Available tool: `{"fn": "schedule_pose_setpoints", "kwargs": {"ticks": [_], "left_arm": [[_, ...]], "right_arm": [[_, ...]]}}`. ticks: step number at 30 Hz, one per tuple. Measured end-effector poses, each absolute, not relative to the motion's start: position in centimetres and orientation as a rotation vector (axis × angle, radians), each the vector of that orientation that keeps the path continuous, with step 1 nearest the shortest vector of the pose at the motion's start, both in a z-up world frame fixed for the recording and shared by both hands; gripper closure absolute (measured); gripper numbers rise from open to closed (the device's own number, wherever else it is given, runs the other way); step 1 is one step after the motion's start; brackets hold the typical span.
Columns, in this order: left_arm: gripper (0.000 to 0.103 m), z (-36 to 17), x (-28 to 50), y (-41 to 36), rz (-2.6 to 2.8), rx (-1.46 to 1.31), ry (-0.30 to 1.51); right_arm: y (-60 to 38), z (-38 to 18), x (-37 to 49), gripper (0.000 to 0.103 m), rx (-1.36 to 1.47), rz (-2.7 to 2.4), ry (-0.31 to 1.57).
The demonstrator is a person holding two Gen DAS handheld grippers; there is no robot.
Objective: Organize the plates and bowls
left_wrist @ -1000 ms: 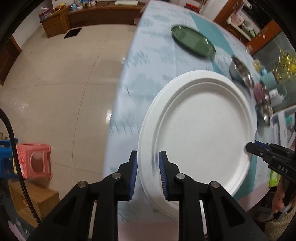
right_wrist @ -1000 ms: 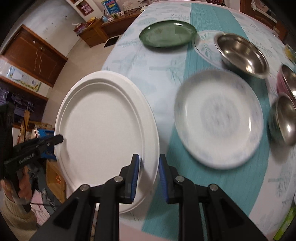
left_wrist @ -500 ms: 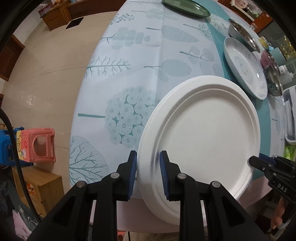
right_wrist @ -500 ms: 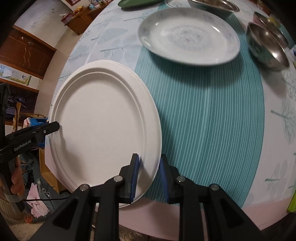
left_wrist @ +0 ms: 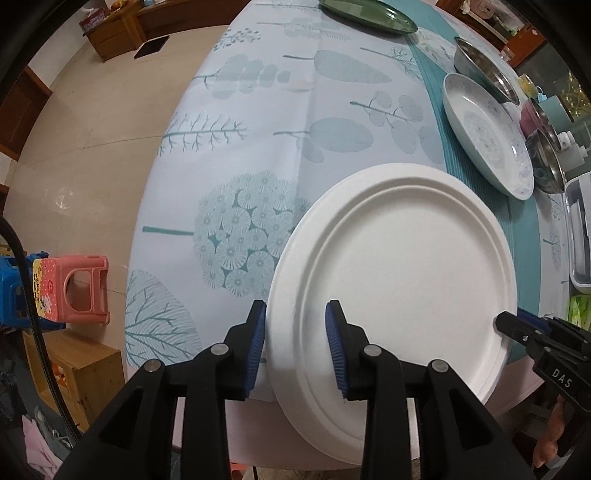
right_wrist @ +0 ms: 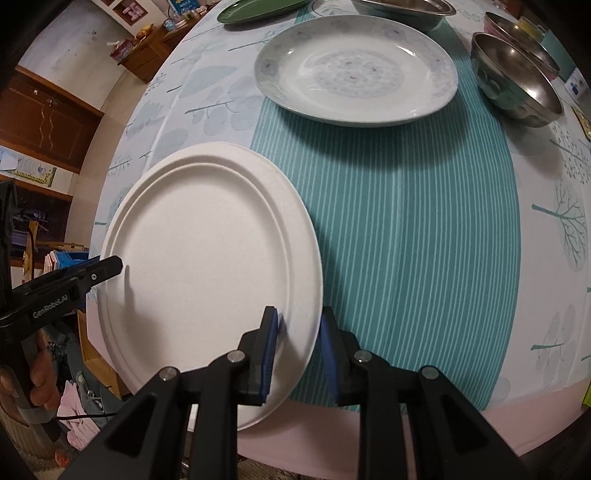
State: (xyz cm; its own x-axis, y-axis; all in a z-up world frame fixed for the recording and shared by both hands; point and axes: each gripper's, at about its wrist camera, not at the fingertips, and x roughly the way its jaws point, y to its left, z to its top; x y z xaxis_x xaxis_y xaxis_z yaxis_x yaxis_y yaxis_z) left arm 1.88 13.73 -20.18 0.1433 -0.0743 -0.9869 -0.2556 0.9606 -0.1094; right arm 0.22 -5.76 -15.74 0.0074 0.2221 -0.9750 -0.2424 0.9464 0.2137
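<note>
white plate bare, patterned plate bare

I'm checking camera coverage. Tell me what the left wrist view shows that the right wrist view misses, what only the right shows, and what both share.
Only the left wrist view: a pink stool on the floor and a white tray at the table's right edge.

Only the right wrist view: the full inside of the steel bowl and a wooden cabinet.

Both: the white plate with each gripper's jaws astride its rim, the left gripper opening, plus the patterned plate and green plate.
</note>
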Motion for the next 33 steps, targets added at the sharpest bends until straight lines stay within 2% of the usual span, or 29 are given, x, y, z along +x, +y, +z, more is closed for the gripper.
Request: {"fn": "schedule_pose_setpoints", "kwargs": {"ticks": [10, 13, 15, 17, 21, 33], "left_arm": [[0.071, -19.6, 3.8, 13.2, 0.148, -0.224, 1.41], [0.064, -20.0, 4.0, 13.5, 0.138, -0.24, 1.419], [0.046, -20.1, 4.2, 13.6, 0.134, -0.246, 1.422], [0.036, -20.0, 4.1, 14.1, 0.141, -0.242, 1.41], [0.036, -19.7, 3.9, 14.1, 0.139, -0.231, 1.401], [0.036, -17.7, 3.2, 14.1, 0.158, -0.185, 1.328]], "right_arm": [[-5.3, -16.0, 0.7, 0.078, -0.019, 0.343, 1.515], [-5.0, -16.2, 0.8, 0.076, -0.036, 0.337, 1.525], [-5.0, -16.3, 0.7, 0.073, -0.026, 0.343, 1.539], [-4.9, -16.3, 0.8, 0.068, -0.029, 0.339, 1.539], [-4.7, -15.9, 0.6, 0.062, -0.049, 0.335, 1.518], [-5.1, -14.5, 0.4, 0.062, -0.068, 0.307, 1.473]]}}
